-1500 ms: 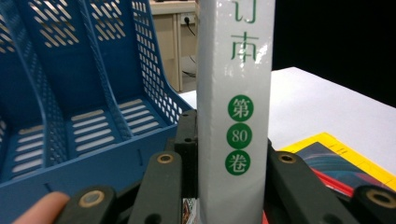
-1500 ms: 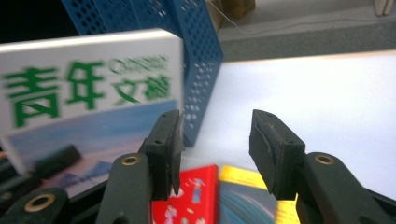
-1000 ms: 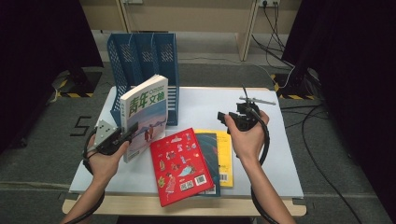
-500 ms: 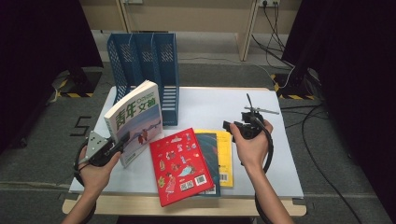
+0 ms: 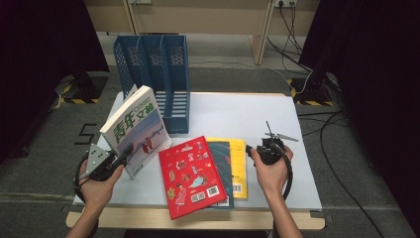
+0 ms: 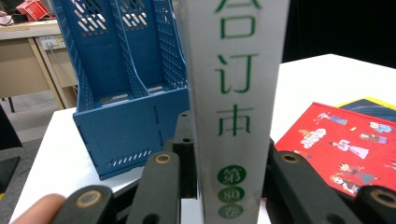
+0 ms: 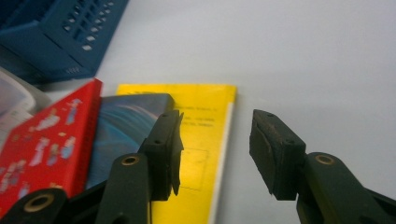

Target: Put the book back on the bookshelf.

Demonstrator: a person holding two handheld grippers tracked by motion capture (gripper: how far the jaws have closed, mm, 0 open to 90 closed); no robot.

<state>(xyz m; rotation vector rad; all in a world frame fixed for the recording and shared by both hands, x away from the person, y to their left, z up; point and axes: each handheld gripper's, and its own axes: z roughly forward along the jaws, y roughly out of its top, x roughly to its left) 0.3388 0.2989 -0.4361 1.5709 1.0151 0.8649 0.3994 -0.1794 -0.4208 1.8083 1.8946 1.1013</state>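
A thick white book (image 5: 136, 126) with green characters stands tilted at the table's left, lifted by its lower corner. My left gripper (image 5: 121, 156) is shut on it; in the left gripper view its grey spine (image 6: 233, 93) sits between both jaws. A red book (image 5: 193, 176), a dark blue book (image 5: 223, 158) and a yellow book (image 5: 238, 168) lie overlapped at the front middle. My right gripper (image 5: 253, 148) is low over the table at the yellow book's right edge. It stands open with nothing between its fingers, and the yellow book (image 7: 201, 140) lies below its left jaw.
A blue three-slot file holder (image 5: 158, 74) stands at the back left of the white table (image 5: 237, 114), just behind the held book. Cables run over the floor to the right, and the table's front edge is close to both hands.
My left hand has carried the white book left and toward the near edge, tilting it further. My right gripper has come down close to the table beside the yellow book.
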